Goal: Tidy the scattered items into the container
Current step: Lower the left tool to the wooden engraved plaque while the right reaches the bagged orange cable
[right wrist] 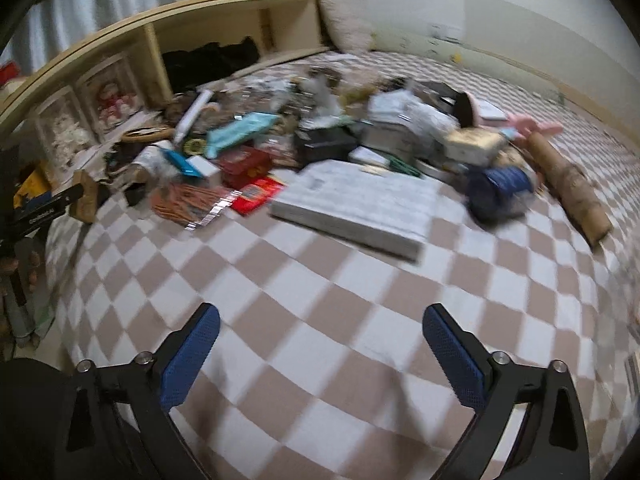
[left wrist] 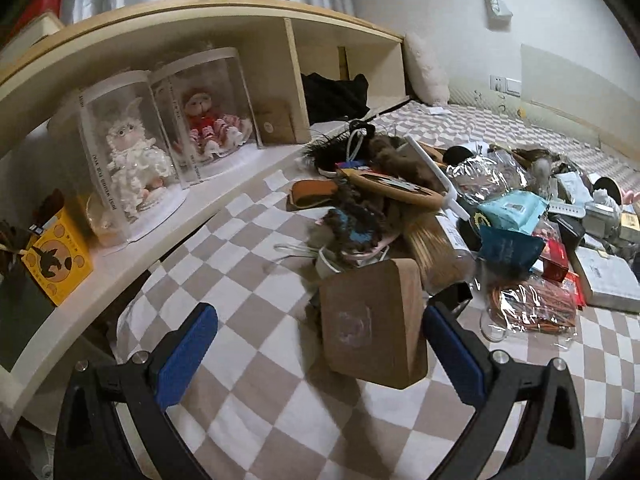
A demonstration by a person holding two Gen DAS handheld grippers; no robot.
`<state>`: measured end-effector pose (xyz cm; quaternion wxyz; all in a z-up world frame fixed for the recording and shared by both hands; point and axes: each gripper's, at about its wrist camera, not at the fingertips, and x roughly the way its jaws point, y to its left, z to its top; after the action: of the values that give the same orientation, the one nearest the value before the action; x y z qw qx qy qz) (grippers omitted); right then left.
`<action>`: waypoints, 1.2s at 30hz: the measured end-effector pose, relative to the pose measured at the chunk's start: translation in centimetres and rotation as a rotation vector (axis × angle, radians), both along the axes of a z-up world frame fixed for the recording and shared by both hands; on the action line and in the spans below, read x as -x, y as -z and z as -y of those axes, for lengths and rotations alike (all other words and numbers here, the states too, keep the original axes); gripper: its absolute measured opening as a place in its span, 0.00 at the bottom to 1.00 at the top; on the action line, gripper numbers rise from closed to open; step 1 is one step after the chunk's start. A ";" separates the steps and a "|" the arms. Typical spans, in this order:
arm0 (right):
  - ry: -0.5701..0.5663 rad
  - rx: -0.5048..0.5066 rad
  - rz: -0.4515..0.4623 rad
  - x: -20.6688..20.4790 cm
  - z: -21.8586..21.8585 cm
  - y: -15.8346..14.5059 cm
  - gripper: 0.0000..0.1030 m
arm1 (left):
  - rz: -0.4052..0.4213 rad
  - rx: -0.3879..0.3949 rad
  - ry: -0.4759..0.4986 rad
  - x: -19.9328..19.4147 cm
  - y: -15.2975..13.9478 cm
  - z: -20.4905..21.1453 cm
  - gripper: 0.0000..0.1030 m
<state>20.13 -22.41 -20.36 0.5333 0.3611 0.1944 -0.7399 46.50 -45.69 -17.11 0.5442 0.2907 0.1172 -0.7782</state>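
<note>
My left gripper (left wrist: 320,312) stands open over the checkered bedspread (left wrist: 248,264). A brown cardboard box (left wrist: 368,320) sits tilted between its fingers, close against the right pad (left wrist: 452,352) and well apart from the left one. Behind the box lies a heap of scattered items: a teal pack (left wrist: 512,210), a red box (left wrist: 556,258) and a cellophane pack of orange sticks (left wrist: 528,308). My right gripper (right wrist: 322,312) is open with nothing between its fingers, in front of a flat white box (right wrist: 360,204). The brown box (right wrist: 86,196) also shows at the far left.
A headboard shelf (left wrist: 240,12) holds two clear doll cases (left wrist: 132,152), a yellow box (left wrist: 56,260) and a black cloth (left wrist: 336,94). A pillow (left wrist: 428,68) leans at the wall. A cardboard roll (right wrist: 572,192) and a dark blue bundle (right wrist: 500,188) lie at the right.
</note>
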 end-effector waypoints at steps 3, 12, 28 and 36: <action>-0.045 0.006 -0.023 -1.5 2.2 -0.2 0.83 | -0.015 0.006 -0.013 -1.0 -0.2 -0.2 1.00; -0.243 0.034 -0.079 -5.6 10.1 -0.5 0.81 | -0.067 -0.051 -0.041 -3.4 0.7 0.6 1.00; -0.506 -0.211 -0.963 -13.5 10.9 4.8 0.81 | -0.153 -0.209 0.040 -3.7 4.0 0.6 0.88; -0.492 -0.197 -1.022 -13.9 13.4 5.4 0.73 | -0.116 -0.206 0.055 -3.6 4.3 -1.0 0.78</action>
<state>34.07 -35.82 -25.72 0.4920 -0.0499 0.5737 -0.6529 50.14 -44.67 -21.46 0.4822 0.3028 0.2195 -0.7922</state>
